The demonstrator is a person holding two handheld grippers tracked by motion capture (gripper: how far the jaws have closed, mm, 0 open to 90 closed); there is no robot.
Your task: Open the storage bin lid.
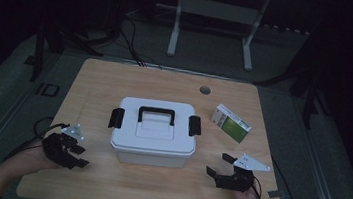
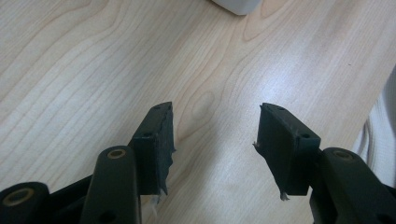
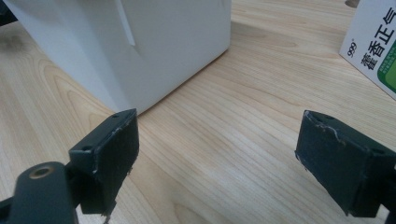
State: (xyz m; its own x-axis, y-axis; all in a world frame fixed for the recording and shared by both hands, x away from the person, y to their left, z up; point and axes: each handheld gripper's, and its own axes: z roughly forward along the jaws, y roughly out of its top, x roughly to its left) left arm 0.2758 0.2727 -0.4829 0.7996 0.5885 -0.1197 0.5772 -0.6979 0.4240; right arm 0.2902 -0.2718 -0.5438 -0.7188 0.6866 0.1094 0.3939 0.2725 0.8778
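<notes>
A white lidded storage box with a black handle and two black side latches stands mid-table. To its right lies a small green and white carton. My left gripper hovers left of the box near the table's front edge. In its own view the left gripper is open over bare wood, and a corner of the box shows at the top. My right gripper rests front right of the box. Seen in its own view, the right gripper is open, with the box wall ahead to the left and the carton ahead to the right.
The wooden table has a round cable hole near its far edge. A white stand frame and black cables sit on the floor behind it. Bare wood lies in front of the box between my hands.
</notes>
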